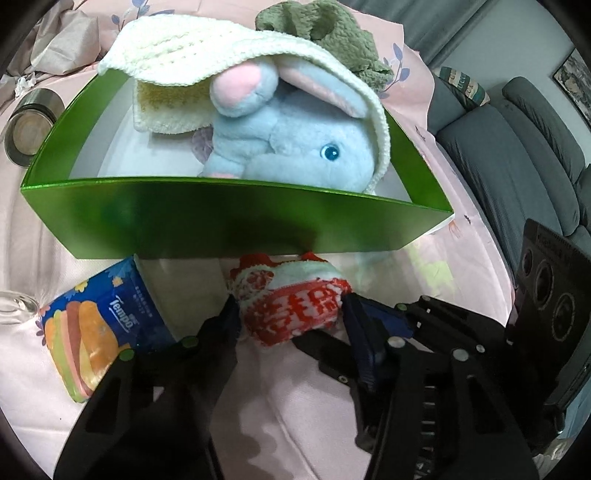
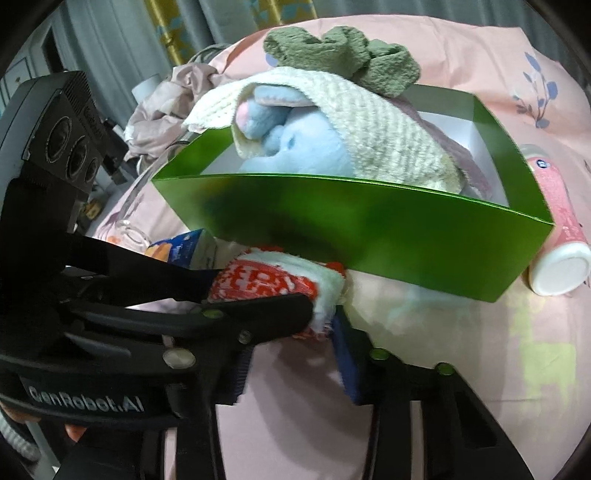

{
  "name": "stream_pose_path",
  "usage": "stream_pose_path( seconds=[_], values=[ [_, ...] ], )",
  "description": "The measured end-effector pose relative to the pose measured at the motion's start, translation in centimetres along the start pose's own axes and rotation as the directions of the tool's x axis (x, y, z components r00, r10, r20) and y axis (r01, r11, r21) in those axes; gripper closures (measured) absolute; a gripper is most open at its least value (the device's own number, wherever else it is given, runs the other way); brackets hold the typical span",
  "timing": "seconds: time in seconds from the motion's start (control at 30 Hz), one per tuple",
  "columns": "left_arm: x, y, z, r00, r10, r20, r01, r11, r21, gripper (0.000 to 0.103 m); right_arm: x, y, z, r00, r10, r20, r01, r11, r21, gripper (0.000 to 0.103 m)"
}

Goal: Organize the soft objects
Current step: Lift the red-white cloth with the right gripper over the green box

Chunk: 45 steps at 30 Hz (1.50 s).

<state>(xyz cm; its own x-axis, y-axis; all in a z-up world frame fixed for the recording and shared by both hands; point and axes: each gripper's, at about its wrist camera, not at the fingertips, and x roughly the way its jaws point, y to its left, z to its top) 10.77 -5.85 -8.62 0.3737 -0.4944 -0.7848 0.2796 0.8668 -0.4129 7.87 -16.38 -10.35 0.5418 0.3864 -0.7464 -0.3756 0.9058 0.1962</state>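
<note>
We see the red-and-white cloth (image 1: 291, 302) bunched on the pink bedsheet (image 1: 314, 406), just in front of the near wall of the green box (image 1: 229, 218). The left gripper (image 1: 290, 314) has its fingers (image 1: 229, 317) closed in on either side of the cloth, pressing it from both flanks. In the right wrist view the same cloth (image 2: 266, 280) sits between the left gripper's black fingers (image 2: 258, 314), which cross the frame from the left. The right gripper (image 2: 291, 354) has its fingers (image 2: 345, 354) partly apart with the cloth's frayed white edge at their tips; we cannot tell whether they grip it.

Inside the box lies a blue stuffed rabbit (image 1: 295, 147) with a cream knit towel (image 1: 192, 48) draped over it and spilling over the far rim. A green fuzzy cloth (image 1: 325, 33) lies behind the box on the sheet.

Around: a blue tissue pack (image 1: 96, 328) lies just left of the cloth, its corner near the box wall. A metal tin (image 1: 29, 125) sits left of the box, a clear glass (image 1: 14, 306) at the left edge. A pink bottle (image 2: 557, 236) with a white cap lies on its side against the box's right end. Grey sofa (image 1: 517, 155) to the right.

The box's near wall stands directly between the cloth and the box interior.
</note>
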Motion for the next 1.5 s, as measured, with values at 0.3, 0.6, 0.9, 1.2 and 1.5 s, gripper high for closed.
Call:
stream_pose_path(
  seconds=[0.3,0.6,0.9,1.2,1.5],
  values=[
    [-1.9,-1.3,-0.8,0.999,0.008,0.037,-0.01,0.998,0.058,0.052,-2.0,0.3,-0.9,0.999,-0.011,0.036,0.011,1.0,-0.008,0.069],
    [-6.1,-3.0,-2.9,0.993,0.021,0.116,-0.031,0.996,0.088,0.052,-6.2,2.7,-2.0,0.993,-0.017,0.12,0.022,0.999,-0.039,0.069],
    [-9.5,-4.6,-3.5,0.982,0.039,0.187,-0.061,0.991,0.115,0.052,-9.5,4.8,-2.3,0.982,-0.006,0.19,0.02,0.997,-0.074,0.069],
    [-11.4,-5.3,-3.8,0.972,0.044,0.23,-0.074,0.99,0.123,0.052,-10.9,6.5,-1.6,0.973,0.002,0.232,0.023,0.994,-0.103,0.069],
    [-12.2,-5.9,-3.8,0.966,0.066,0.252,-0.102,0.986,0.132,0.052,-11.4,6.8,-1.2,0.967,0.014,0.253,0.018,0.992,-0.123,0.069]
  ],
)
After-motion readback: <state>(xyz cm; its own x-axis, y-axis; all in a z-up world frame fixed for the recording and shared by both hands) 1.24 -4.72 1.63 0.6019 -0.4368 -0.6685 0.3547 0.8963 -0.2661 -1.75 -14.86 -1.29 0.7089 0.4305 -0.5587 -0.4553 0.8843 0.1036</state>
